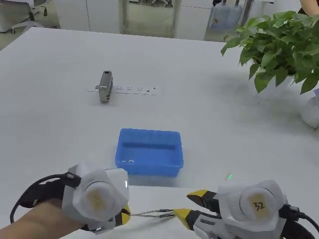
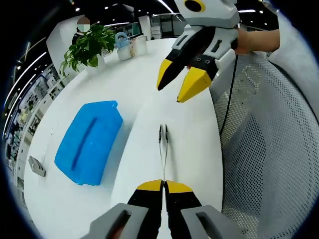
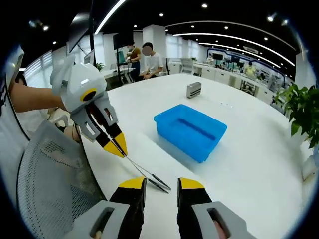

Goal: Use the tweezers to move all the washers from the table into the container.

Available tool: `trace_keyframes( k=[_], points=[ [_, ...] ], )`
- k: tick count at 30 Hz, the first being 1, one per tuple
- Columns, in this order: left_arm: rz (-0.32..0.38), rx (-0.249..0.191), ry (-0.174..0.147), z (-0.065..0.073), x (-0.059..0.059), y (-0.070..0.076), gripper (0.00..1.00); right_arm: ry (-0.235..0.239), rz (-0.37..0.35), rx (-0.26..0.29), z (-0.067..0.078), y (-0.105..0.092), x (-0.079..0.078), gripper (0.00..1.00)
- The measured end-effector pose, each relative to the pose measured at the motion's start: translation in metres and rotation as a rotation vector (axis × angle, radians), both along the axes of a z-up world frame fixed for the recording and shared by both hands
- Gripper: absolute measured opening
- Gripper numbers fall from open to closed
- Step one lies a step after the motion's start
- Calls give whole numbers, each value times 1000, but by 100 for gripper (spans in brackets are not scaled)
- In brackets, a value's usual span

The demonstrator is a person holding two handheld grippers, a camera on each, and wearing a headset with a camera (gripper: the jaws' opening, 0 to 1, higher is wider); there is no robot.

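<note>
Indoors, a wide white tabletop (image 1: 60,124) is spreading out in a bright open-plan office, with ceiling lights running overhead and people (image 3: 149,62) sitting at a far desk in the right gripper view. One potted plant (image 1: 279,45) is standing at the far right corner of the tabletop. One small metal block (image 1: 105,85) is resting toward the far edge, against the end of a flat white socket strip (image 1: 134,90). A grey mesh chair (image 2: 269,149) is showing just past the near edge.

The left gripper (image 1: 124,216) is hovering at the near edge with its jaws pressed together on the handle end of the one pair of tweezers (image 1: 152,213). The tweezers are reaching out level over the tabletop, their two tips lying close together and pointing at the right gripper (image 1: 182,204). The right gripper is facing it along the same near edge with its jaws standing apart and gripping nothing. In the right gripper view the tweezer tips are lying in line with the gap between those jaws; I cannot tell whether they are touching a jaw.

One blue rectangular container (image 1: 147,167) is sitting upright and open-topped on the middle of the tabletop, beyond both grippers and apart from them.
</note>
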State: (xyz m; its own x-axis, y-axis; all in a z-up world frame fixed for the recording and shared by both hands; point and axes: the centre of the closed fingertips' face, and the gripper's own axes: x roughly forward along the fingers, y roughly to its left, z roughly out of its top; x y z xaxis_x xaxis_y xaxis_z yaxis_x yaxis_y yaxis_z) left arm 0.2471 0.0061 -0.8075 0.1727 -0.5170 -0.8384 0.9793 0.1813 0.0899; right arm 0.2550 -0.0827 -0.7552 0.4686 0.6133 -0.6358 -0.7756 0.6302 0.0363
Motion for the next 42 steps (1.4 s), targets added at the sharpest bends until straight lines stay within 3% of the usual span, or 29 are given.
trace_keyframes(
  k=[8,13,15,17,22,24,26,29,30,35,36,38,40,42],
  points=[
    [-11,76,50,-19,5,4,0,-8,-36,2,7,-4,0,28],
    [-32,129,31,-23,7,6,0,5,-76,41,13,-7,-2,34],
    [-34,165,-5,-26,11,9,0,17,-90,56,14,-8,-4,38],
    [-49,151,-15,-25,9,7,0,21,-109,79,20,-9,-5,39],
    [-11,143,-14,-25,10,9,0,13,-164,145,40,-15,-4,45],
    [17,148,-43,-24,14,12,0,-3,-187,155,47,-18,-4,52],
    [36,137,-34,-23,11,13,0,-15,-210,161,52,-21,-4,60],
    [91,119,-20,-20,9,19,9,-27,-243,155,52,-25,-3,72],
    [145,101,-37,-17,13,22,13,-25,-256,150,50,-28,-3,76],
    [298,26,-10,-1,9,35,31,-23,-282,124,41,-34,-5,87],
    [345,-13,-21,6,10,38,35,-24,-285,117,41,-36,-4,87],
    [447,-71,-14,18,9,45,47,-37,-294,119,42,-38,-2,88],
    [557,-153,-39,34,12,52,60,-51,-303,124,45,-39,0,87],
    [639,-227,-72,49,13,60,67,-61,-314,131,46,-41,3,87]
  ],
)
